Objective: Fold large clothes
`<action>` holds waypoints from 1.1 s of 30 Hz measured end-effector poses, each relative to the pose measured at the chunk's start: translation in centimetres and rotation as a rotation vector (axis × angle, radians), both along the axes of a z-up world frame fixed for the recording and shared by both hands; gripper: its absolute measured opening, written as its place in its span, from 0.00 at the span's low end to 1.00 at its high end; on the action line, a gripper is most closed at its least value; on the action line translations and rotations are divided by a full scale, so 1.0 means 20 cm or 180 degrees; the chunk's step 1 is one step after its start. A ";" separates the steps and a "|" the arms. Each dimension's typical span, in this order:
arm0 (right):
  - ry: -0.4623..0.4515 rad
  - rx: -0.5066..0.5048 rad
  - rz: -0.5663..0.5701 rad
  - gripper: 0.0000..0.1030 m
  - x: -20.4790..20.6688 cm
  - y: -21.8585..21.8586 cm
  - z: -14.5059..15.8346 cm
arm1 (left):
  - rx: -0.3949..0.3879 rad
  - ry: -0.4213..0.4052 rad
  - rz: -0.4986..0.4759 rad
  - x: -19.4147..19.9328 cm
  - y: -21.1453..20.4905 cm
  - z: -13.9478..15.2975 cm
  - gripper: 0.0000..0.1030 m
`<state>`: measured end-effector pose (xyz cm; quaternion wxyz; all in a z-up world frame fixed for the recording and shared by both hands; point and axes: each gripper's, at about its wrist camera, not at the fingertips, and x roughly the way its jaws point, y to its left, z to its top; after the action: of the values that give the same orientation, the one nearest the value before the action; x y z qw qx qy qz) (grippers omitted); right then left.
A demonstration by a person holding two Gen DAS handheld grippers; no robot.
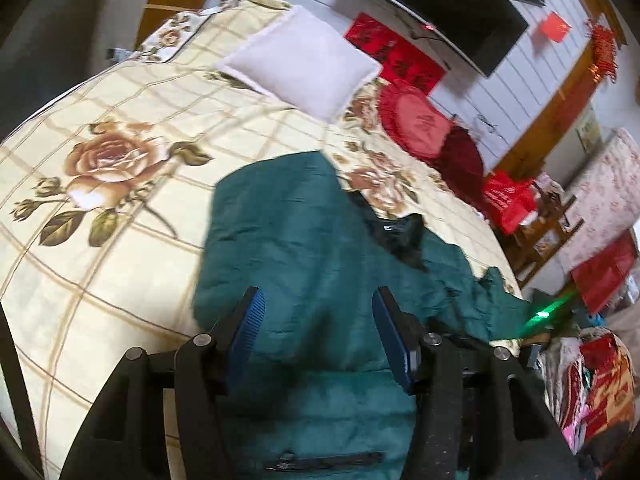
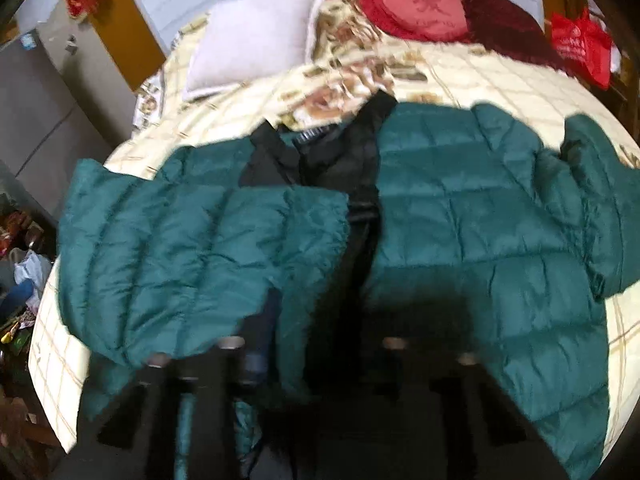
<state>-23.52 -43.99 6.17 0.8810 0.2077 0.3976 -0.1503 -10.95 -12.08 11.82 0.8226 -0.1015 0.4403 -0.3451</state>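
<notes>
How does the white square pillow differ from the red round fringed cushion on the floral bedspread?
The white square pillow is plain, pale and straight-edged; the red round fringed cushion has a fringe border and a character motif at its centre. In the right wrist view the pillow lies toward the bed's left side and the cushion toward its right. Both rest at the head end of the floral bedspread, beyond the green puffer jacket.
</notes>
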 end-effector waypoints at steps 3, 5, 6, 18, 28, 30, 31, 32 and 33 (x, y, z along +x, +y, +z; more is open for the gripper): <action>-0.0135 -0.0389 -0.0022 0.22 -0.06 0.00 0.13 | 0.0091 -0.0015 0.0124 0.04 0.01 -0.04 0.61; -0.0202 -0.0665 -0.0097 0.22 -0.11 -0.02 0.23 | 0.0152 -0.0020 0.0159 0.05 0.00 -0.07 0.61; -0.0221 -0.0761 -0.0156 0.22 -0.12 -0.05 0.26 | 0.0171 -0.0012 0.0160 0.06 0.00 -0.09 0.61; 0.0098 -0.0980 -0.0620 0.22 -0.17 -0.39 0.21 | 0.0363 0.0123 0.0165 0.11 -0.14 -0.24 0.61; 0.0523 -0.1183 -0.0734 0.22 -0.07 -0.46 -0.06 | 0.0597 0.0206 0.0148 0.14 -0.26 -0.37 0.61; 0.0532 -0.1239 -0.0745 0.22 -0.08 -0.46 -0.05 | 0.0597 0.0199 0.0135 0.14 -0.25 -0.36 0.61; 0.0532 -0.1236 -0.0746 0.22 -0.09 -0.47 -0.04 | 0.0604 0.0191 0.0134 0.13 -0.24 -0.35 0.61; 0.0514 -0.1181 -0.0736 0.24 -0.10 -0.48 -0.03 | 0.0604 0.0167 0.0136 0.13 -0.24 -0.33 0.61; 0.0489 -0.1109 -0.0728 0.27 -0.11 -0.48 -0.02 | 0.0591 0.0136 0.0137 0.13 -0.24 -0.31 0.61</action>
<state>-25.66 -53.65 5.83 0.8479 0.0840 0.4054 -0.3311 -8.38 -16.89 5.57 0.8261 -0.0417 0.4856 -0.2828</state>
